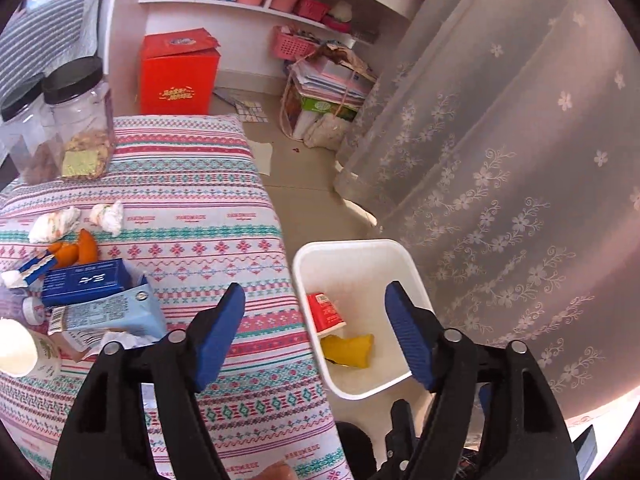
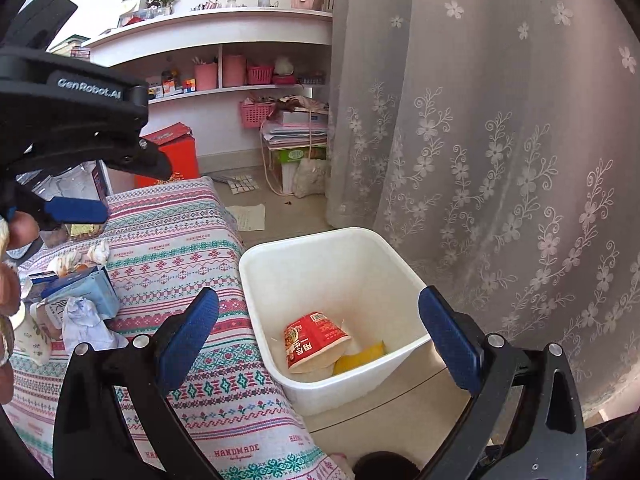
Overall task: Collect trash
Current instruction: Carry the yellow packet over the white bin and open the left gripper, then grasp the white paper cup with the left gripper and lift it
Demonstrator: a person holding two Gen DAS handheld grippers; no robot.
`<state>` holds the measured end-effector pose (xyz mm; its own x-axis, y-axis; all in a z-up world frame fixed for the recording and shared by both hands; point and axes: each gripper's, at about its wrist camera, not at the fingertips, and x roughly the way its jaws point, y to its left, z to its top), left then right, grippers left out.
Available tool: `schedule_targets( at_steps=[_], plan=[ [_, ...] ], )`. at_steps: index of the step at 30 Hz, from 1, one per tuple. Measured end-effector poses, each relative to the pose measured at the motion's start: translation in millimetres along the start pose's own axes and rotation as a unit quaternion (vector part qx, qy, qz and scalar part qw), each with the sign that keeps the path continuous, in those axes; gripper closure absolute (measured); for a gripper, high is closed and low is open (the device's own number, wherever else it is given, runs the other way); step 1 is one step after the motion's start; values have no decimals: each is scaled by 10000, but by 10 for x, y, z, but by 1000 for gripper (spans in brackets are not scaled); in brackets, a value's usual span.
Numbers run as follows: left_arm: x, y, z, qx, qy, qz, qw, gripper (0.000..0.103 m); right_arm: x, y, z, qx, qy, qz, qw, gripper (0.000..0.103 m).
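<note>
A white bin (image 1: 360,249) (image 2: 320,236) stands on the floor beside the patterned bed cover (image 1: 192,208). Inside lie a red noodle cup (image 1: 324,312) (image 2: 316,340) and a yellow wrapper (image 1: 348,350) (image 2: 360,356). My left gripper (image 1: 314,300) hangs open and empty above the bed edge and the bin. My right gripper (image 2: 318,302) is open and empty over the bin too. On the bed lie crumpled tissues (image 1: 106,216), orange peel (image 1: 86,246), a dark blue box (image 1: 84,282), a light blue carton (image 1: 116,312), a paper cup (image 1: 20,348) and crumpled paper (image 2: 86,320).
Two black-lidded clear jars (image 1: 84,120) stand at the bed's far left. On the floor beyond are a red box (image 1: 178,74) and a bag of papers (image 1: 328,92), under white shelves (image 1: 256,8). A lace curtain (image 1: 500,140) hangs right of the bin.
</note>
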<state>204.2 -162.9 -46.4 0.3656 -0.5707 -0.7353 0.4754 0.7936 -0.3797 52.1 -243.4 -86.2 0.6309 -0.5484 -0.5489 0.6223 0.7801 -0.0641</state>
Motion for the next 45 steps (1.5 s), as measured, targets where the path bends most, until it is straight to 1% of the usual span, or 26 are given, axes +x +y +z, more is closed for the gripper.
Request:
schedule_targets(
  at_steps=[6,8,15,25,27,34,36,37,38,41,45],
  plan=[
    [-122,397,-58,-414,45,474,9980,31,7,108,71,75,45,124,9999,7],
    [-176,497,-74,-483,31,613,9969,31,17,136,112,135,72,167,9997,7],
    [-371,781,-181,-519,10,1132,9922,30,41,329,187,241,205,349,9989,7],
    [-777,1274,-357,-499,-142,1807,9822,27,55,686,154,47,408,615,9973,7],
    [-841,1395,-405,-524,-137,1880,9807,25,59,753,138,6,474,678,9966,7],
    [-927,1799,-659,-602,35,2137,9750,25,6,1022,103,-137,586,925,9939,7],
    [-924,1892,-747,-568,86,2146,9750,23,-2,1097,90,-202,618,997,9929,7],
    [-918,1932,-791,-522,109,2143,9753,20,-5,1133,81,-242,635,1027,9924,7],
    [-903,1967,-830,-451,112,2128,9760,15,-6,1166,72,-282,648,1045,9920,7],
    [-807,2046,-929,-253,164,2187,9753,14,8,1226,49,-366,679,1051,9915,7],
    [-654,2085,-961,-88,236,2072,9780,14,68,1250,25,-390,754,987,9915,7]
  ],
)
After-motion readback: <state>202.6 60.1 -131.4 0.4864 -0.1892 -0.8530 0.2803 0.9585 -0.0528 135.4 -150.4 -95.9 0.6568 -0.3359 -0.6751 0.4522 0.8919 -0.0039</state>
